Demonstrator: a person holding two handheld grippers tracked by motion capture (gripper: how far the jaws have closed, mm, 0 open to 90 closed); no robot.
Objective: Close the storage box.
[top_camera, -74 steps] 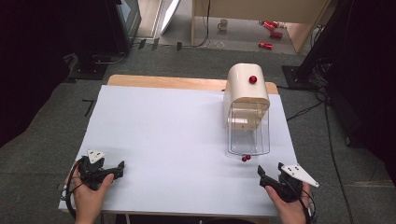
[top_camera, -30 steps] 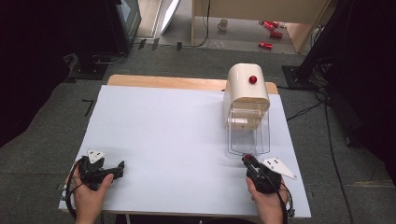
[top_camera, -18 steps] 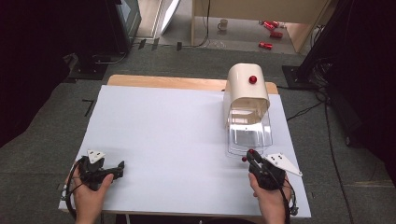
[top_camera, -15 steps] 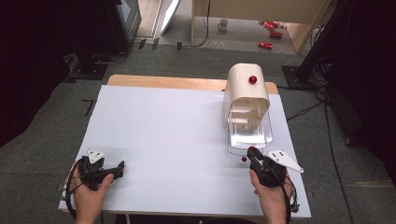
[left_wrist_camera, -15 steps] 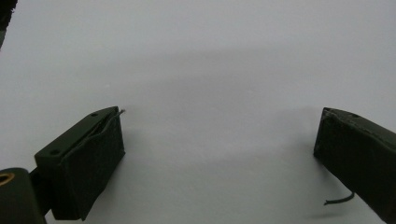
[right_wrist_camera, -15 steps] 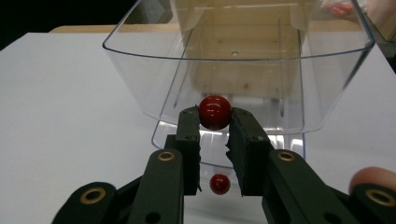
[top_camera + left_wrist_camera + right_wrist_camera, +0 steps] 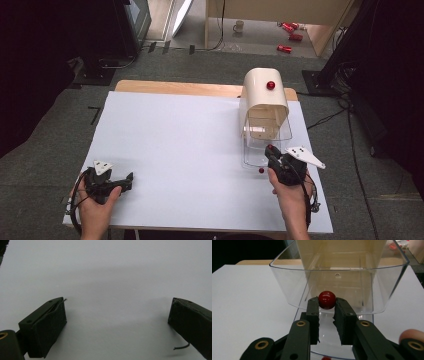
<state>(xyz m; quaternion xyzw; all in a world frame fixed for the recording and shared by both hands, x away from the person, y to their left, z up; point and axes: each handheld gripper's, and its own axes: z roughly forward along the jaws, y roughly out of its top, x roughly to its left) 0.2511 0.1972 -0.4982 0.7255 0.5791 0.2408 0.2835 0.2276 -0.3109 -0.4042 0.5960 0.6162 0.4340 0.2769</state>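
Care is what counts now: right gripper [image 7: 326,305] clamped on the red ball [image 7: 326,299] should clear the clear bin's [image 7: 287,290] rim before letting go.

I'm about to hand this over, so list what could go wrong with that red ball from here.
1. The right gripper pinches the red ball only at its very tips, so the ball could slip out and roll across the white table.
2. The ball sits level with the clear bin wall, not above its rim; pushing forward could knock it loose.
3. A second ball lies beside the bin and could be nudged away.
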